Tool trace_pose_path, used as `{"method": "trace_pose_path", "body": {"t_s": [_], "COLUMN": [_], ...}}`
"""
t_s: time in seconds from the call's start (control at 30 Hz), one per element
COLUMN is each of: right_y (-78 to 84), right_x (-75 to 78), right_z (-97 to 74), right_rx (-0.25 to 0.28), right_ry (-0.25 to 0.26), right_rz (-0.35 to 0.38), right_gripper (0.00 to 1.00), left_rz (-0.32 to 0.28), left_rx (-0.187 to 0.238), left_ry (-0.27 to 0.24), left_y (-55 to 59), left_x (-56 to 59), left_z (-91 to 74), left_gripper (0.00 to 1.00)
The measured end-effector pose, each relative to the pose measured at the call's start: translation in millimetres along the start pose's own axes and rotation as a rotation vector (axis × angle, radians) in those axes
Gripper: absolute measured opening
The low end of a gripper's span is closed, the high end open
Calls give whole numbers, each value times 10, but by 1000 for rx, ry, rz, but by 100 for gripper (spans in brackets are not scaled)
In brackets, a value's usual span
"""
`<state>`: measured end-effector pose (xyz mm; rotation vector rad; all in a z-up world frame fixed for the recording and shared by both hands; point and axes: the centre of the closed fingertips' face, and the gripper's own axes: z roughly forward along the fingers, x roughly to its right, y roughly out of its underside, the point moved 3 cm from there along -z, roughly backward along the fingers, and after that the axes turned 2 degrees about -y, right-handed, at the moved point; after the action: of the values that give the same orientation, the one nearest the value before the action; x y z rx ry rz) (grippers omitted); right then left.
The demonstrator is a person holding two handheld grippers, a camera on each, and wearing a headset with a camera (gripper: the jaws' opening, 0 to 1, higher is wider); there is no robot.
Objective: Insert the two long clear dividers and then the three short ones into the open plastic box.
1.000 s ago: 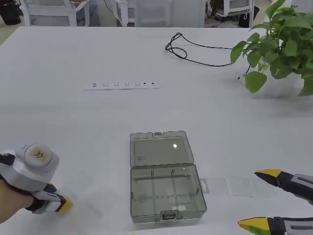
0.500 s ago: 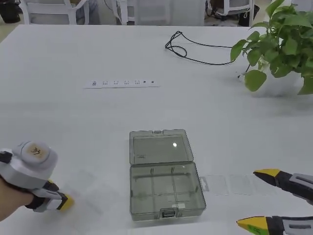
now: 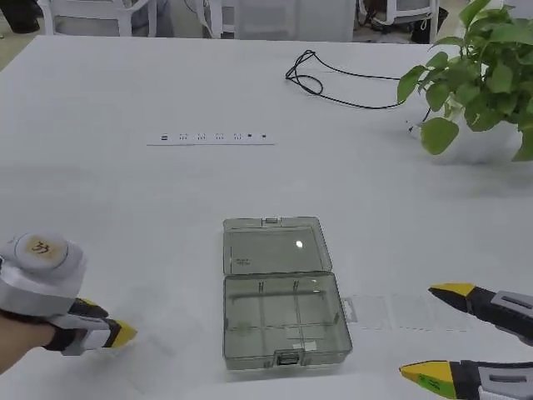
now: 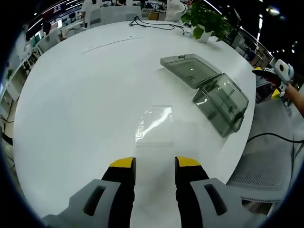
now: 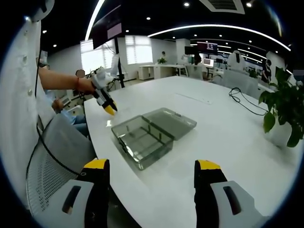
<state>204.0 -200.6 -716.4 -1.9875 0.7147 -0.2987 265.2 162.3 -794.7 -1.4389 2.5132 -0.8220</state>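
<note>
Hovering empty with jaws slightly parted, the left gripper [image 4: 155,164] aims at clear dividers [image 4: 154,124] lying flat left of the open box [image 4: 209,117]; the right gripper [image 5: 153,166] hangs spread wide right of it. Thin flat sheets, probably stacked, could skid or lift together when pinched.

white table [image 3: 125,83] | potted plant [image 3: 479,75] | black cable [image 3: 333,83] | white chairs [image 3: 87,12] | ceiling light strips [image 5: 213,26]

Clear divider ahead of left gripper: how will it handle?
Likely thin and light: the clear divider lies flat on the table, so its edge may be hard to catch. Glossy glare suggests slippery; a push probably slides it.
</note>
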Motion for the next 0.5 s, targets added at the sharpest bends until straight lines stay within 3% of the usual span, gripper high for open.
{"method": "trace_pose_path", "body": {"t_s": [0.5], "right_y": [-222], "right_x": [-34], "right_z": [43], "right_rx": [76], "right_ry": [-10], "right_rz": [61], "right_gripper": [68], "left_rz": [-105], "left_rx": [169], "left_ry": [113], "left_y": [-375], "left_x": [393], "left_z": [-164], "left_gripper": [31]}}
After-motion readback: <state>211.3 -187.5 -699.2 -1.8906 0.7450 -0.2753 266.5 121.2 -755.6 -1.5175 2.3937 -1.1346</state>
